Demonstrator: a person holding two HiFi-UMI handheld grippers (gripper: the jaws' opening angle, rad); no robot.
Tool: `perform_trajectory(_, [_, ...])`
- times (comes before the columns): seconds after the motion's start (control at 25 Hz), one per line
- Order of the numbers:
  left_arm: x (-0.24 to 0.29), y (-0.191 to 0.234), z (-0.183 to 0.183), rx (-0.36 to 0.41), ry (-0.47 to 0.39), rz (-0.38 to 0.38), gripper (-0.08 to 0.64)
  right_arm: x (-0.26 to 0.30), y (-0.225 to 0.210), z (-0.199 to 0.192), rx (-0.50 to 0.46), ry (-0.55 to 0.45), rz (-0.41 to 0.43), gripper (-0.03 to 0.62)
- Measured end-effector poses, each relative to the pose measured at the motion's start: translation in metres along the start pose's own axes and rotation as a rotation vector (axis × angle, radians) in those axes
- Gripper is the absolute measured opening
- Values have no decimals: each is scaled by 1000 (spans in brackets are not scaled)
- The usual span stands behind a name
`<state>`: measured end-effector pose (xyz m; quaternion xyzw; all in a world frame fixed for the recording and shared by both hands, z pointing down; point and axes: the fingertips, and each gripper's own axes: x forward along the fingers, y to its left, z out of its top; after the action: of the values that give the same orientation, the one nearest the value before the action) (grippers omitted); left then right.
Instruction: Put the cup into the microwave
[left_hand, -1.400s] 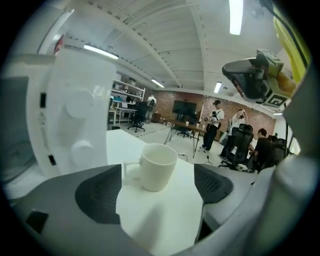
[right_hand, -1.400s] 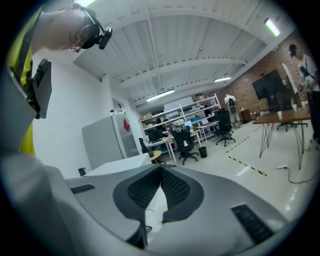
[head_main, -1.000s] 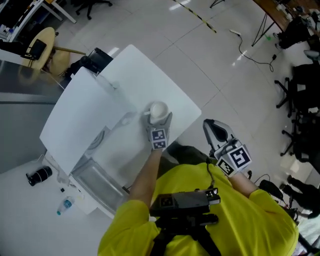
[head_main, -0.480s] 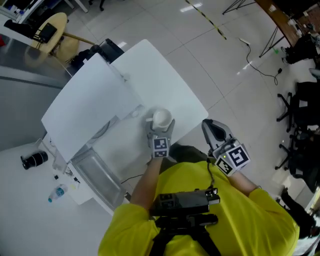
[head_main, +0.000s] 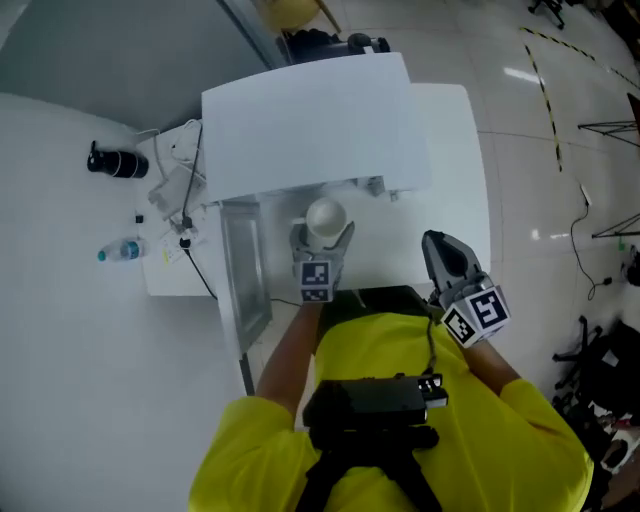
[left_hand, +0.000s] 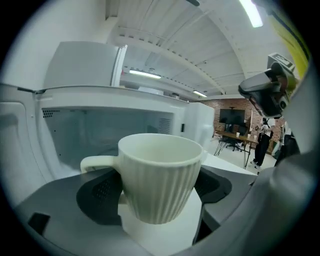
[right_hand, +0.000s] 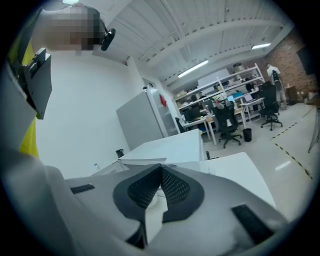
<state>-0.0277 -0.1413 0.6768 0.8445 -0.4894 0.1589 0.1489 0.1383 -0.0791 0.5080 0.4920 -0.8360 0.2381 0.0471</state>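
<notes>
bottle (head_main: 120, 252): on its side, left of microwave, contents unclear | microwave (head_main: 310, 125): door (head_main: 245, 275) swung open | left gripper (head_main: 322, 235): jaws just eased inward, clamped on cup (head_main: 325, 215); cup upright, empty, just outside the opening | right gripper (head_main: 436, 243): jaws together, nothing between

Left tool (head_main: 322, 238) clamped on cup (left_hand: 160, 175), arm forward; right tool (head_main: 437, 243) closed, beside torso.
</notes>
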Motion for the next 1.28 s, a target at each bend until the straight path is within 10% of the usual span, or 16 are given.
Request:
perform_trajectory(0.48, [69,139,19,-64,-90,113,431,110,66,-27,-91,136,138,3])
perform_trajectory(1.28, [76,158,14,-100,-135,97,428,130,77,-44,-66,207,139,3])
